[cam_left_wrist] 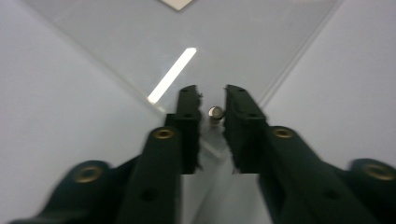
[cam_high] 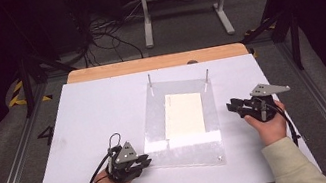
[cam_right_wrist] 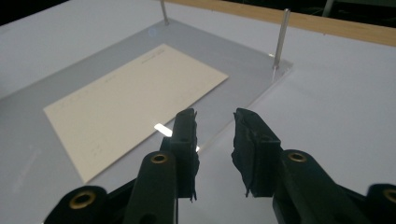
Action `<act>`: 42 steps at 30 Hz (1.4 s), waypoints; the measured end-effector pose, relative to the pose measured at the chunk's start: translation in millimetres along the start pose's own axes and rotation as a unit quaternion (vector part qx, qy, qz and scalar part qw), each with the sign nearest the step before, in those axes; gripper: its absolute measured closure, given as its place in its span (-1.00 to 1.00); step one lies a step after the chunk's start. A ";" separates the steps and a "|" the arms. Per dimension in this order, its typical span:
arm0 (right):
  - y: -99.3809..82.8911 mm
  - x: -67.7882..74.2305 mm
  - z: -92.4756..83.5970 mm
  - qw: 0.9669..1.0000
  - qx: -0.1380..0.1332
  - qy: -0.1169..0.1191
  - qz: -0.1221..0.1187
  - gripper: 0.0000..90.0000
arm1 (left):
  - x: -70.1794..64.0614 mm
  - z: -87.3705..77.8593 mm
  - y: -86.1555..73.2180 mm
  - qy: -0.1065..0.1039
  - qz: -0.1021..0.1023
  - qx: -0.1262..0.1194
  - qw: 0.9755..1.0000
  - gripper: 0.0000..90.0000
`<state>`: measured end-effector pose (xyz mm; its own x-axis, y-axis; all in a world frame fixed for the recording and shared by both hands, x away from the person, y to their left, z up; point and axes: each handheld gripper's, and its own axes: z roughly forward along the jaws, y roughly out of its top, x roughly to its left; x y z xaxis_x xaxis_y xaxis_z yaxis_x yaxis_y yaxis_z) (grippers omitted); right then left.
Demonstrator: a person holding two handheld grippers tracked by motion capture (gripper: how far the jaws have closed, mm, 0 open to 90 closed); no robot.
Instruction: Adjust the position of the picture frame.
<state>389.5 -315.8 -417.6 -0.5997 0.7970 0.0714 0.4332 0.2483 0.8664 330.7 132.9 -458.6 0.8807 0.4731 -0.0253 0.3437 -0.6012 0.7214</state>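
the left hand-held gripper lies low on the white bench, just off the near left corner of the clear acrylic plate. in the left gripper view its jaws stand narrow around a small metal peg that rises from that corner; the pads flank the peg closely, and whether they press on it i cannot tell. left of this gripper the bench runs bare out to its left edge.

the plate lies flat in the middle of the bench with a cream card on it. two thin metal posts stand at the plate's far corners, the only upright things near the card. beyond them a wooden strip shows along the far edge.

the right hand-held gripper hovers just off the plate's right edge, about level with the card, jaws pointing in toward it. in the right gripper view they stand part open with nothing between them, over the plate's rim. to its right a bare strip of bench reaches the right edge.
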 end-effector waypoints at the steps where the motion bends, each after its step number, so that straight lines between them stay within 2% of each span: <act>1: -4.1 2.8 -7.5 1.000 -0.003 -0.002 -0.002 0.53 | -2.3 1.6 1.4 0.006 0.010 0.002 1.000 0.82; 2: -7.0 4.5 -13.3 1.000 -0.007 -0.001 0.001 0.53 | -3.8 2.2 3.3 0.013 0.017 0.005 1.000 0.83; 4: -10.9 6.8 -22.8 1.000 -0.011 0.001 0.001 0.52 | -4.2 2.1 3.9 0.012 0.019 0.008 1.000 0.84; 7: -17.3 9.3 -40.0 1.000 -0.018 0.001 0.002 0.52 | -7.2 1.0 4.4 -0.013 0.023 0.012 1.000 0.85; 9: -21.2 11.2 -46.5 1.000 -0.020 0.002 0.004 0.51 | -16.3 -1.0 5.5 -0.024 0.046 0.025 0.998 0.85; 10: -23.3 12.8 -48.8 1.000 -0.018 0.004 0.002 0.51 | -21.1 -2.3 6.8 -0.030 0.062 0.036 0.997 0.85; 11: -25.5 14.6 -50.8 1.000 -0.014 0.006 -0.001 0.50 | -21.1 -2.3 6.8 -0.030 0.062 0.036 0.997 0.85; 13: -30.6 19.3 -54.0 1.000 -0.009 0.014 -0.008 0.49 | -30.6 -3.6 8.1 -0.045 0.081 0.048 0.995 0.85; 15: -33.9 22.2 -55.8 1.000 -0.003 0.019 -0.012 0.49 | -36.3 -6.4 7.4 -0.055 0.088 0.058 0.993 0.85; 17: -36.6 25.0 -56.5 0.999 0.003 0.031 -0.017 0.49 | -36.8 -8.0 5.6 -0.062 0.084 0.058 0.993 0.85; 19: -38.7 29.0 -54.5 0.998 0.019 0.060 -0.026 0.48 | -36.3 -10.3 4.1 -0.065 0.081 0.062 0.993 0.85; 20: -40.0 32.2 -51.6 0.995 0.035 0.083 -0.034 0.48 | -36.3 -10.3 4.1 -0.065 0.081 0.062 0.993 0.85; 21: -41.8 36.5 -48.3 0.992 0.052 0.110 -0.045 0.49 | -35.9 -12.1 2.5 -0.067 0.080 0.063 0.993 0.85; 22: -43.9 41.6 -45.2 0.986 0.066 0.140 -0.057 0.50 | -35.9 -12.1 2.5 -0.067 0.080 0.063 0.993 0.85; 23: -46.5 48.6 -41.9 0.979 0.079 0.172 -0.074 0.52 | -34.5 -14.3 1.0 -0.068 0.075 0.064 0.993 0.86; 24: -47.8 53.3 -40.4 0.975 0.086 0.184 -0.086 0.54 | -32.5 -16.1 0.0 -0.076 0.073 0.063 0.992 1.00; 26: -50.3 64.4 -37.3 0.966 0.102 0.210 -0.113 0.56 | -33.1 -15.5 -2.5 -0.081 0.069 0.059 0.993 1.00; 27: -50.3 64.4 -37.3 0.966 0.102 0.210 -0.113 0.56 | -33.1 -15.5 -2.5 -0.081 0.069 0.059 0.993 1.00; 28: -51.9 73.8 -34.8 0.958 0.112 0.228 -0.133 0.57 | -34.2 -14.8 -1.6 -0.078 0.075 0.058 0.992 0.99; 29: -52.3 76.0 -34.2 0.956 0.116 0.232 -0.138 0.57 | -34.9 -14.9 -1.5 -0.079 0.075 0.057 0.992 0.99; 30: -52.3 76.0 -34.2 0.956 0.116 0.232 -0.138 0.57 | -34.9 -14.9 -1.5 -0.079 0.075 0.057 0.992 0.97; 31: -53.7 80.4 -32.1 0.953 0.125 0.232 -0.149 0.57 | -34.3 -14.9 -2.1 -0.089 0.070 0.046 0.992 0.92; 32: -53.7 80.4 -32.1 0.953 0.125 0.232 -0.149 0.57 | -34.3 -14.9 -2.1 -0.089 0.070 0.046 0.992 0.84; 33: -55.5 83.6 -29.8 0.950 0.136 0.230 -0.159 0.58 | -31.6 -16.7 -1.6 -0.080 0.061 0.033 0.994 0.67; 34: -55.5 83.6 -29.8 0.950 0.136 0.230 -0.159 0.58 | -31.6 -16.7 -1.6 -0.080 0.061 0.033 0.994 0.65; 35: -56.9 86.3 -27.5 0.948 0.144 0.229 -0.169 0.61 | -29.7 -16.0 -2.4 -0.074 0.055 0.027 0.995 0.65; 37: -57.3 88.7 -26.7 0.947 0.144 0.231 -0.171 0.65 | -28.4 -11.6 -2.9 -0.072 0.055 0.031 0.995 0.59; 39: -56.9 90.2 -26.6 0.946 0.145 0.228 -0.180 0.69 | -29.4 -8.2 -3.4 -0.080 0.059 0.027 0.995 0.63; 40: -56.9 91.0 -26.7 0.947 0.144 0.224 -0.181 0.72 | -30.5 -7.1 -2.6 -0.089 0.057 0.025 0.994 0.75; 41: -57.0 91.4 -26.9 0.947 0.143 0.221 -0.183 0.75 | -31.9 -7.5 -2.2 -0.081 0.063 0.030 0.994 0.82; 42: -57.1 92.0 -27.1 0.947 0.143 0.218 -0.187 0.77 | -32.2 -7.5 -1.9 -0.082 0.067 0.030 0.994 0.83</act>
<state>291.4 -271.6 -447.1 -0.9410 0.3364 0.0370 0.2626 0.6569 0.7067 299.3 123.6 -453.9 0.9594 0.2781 -0.0470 0.2340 -0.6919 0.6830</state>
